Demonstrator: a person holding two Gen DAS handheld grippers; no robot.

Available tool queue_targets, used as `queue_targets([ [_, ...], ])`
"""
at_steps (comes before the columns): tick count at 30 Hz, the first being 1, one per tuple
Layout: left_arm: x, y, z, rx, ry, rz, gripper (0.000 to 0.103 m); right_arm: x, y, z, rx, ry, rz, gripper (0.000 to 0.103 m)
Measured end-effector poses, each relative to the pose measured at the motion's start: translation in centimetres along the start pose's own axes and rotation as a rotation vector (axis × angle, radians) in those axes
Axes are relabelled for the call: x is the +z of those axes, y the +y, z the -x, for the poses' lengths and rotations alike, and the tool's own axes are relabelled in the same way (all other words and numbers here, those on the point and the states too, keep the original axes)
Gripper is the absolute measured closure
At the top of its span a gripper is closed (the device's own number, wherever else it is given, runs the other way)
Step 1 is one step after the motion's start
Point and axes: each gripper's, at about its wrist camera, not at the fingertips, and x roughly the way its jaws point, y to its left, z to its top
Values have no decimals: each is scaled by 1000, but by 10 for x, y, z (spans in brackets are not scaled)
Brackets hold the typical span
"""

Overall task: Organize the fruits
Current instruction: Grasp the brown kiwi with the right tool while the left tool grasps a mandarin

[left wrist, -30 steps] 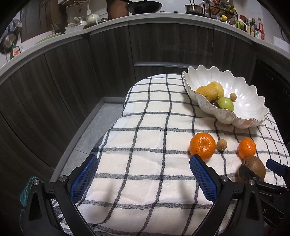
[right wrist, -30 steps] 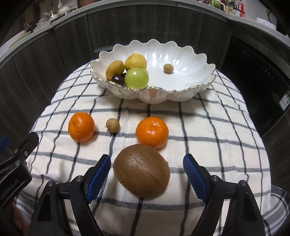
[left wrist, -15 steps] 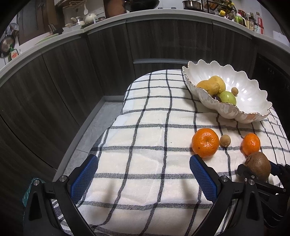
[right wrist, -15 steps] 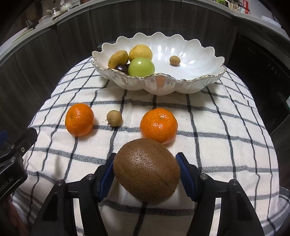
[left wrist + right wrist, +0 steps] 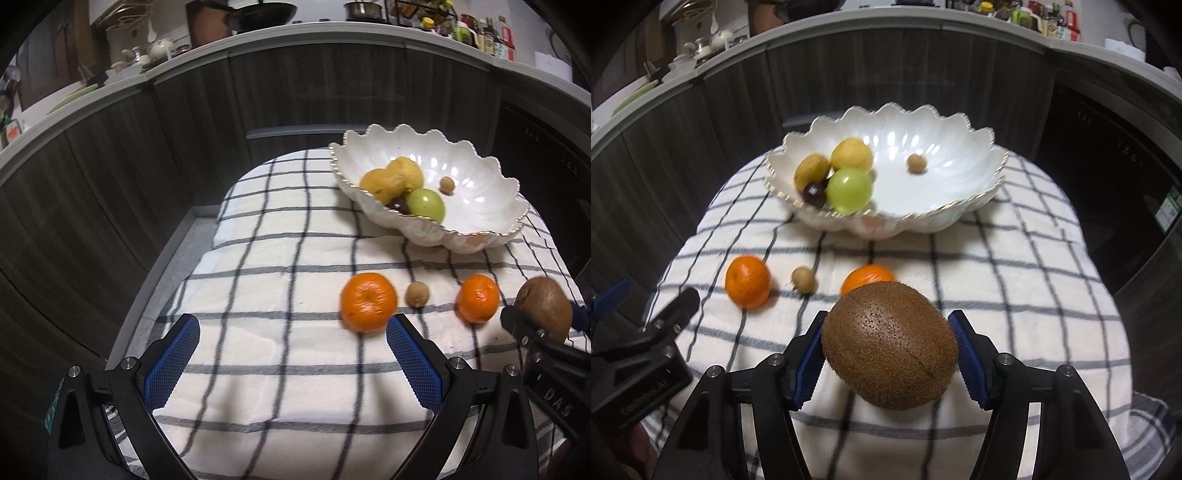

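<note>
The scalloped white bowl (image 5: 960,206) sat at the far end of the checked cloth (image 5: 258,369) and already held two yellow fruits, a green one, a dark one and a small brown one. The right gripper (image 5: 889,352) was clenched on the kiwi (image 5: 890,343), lifted short of the bowl. The left gripper (image 5: 293,363) hung released, empty. Left on the cloth: two mandarins (image 5: 368,302) and a little brown fruit (image 5: 417,294) between them. By my reckoning, about half done.

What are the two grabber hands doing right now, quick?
Left gripper: open, holding nothing.
Right gripper: closed on the kiwi.
</note>
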Motion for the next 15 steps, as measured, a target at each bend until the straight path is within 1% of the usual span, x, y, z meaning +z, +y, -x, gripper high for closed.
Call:
queue_targets([
  [6,9,-18,-14,-26,5,-25,0,13,-14,1,-22,-24,-37,38],
  [8,12,-22,-20,-48,1,-23,0,16,-17,-2,-24,-26,-51,38],
  [11,12,-28,-29,-54,-3,-38,1,20,-21,-6,-21,-22,-66,38],
  [15,10,-33,-40,-65,13,-51,6,21,-20,-10,-26,-26,-64,38],
])
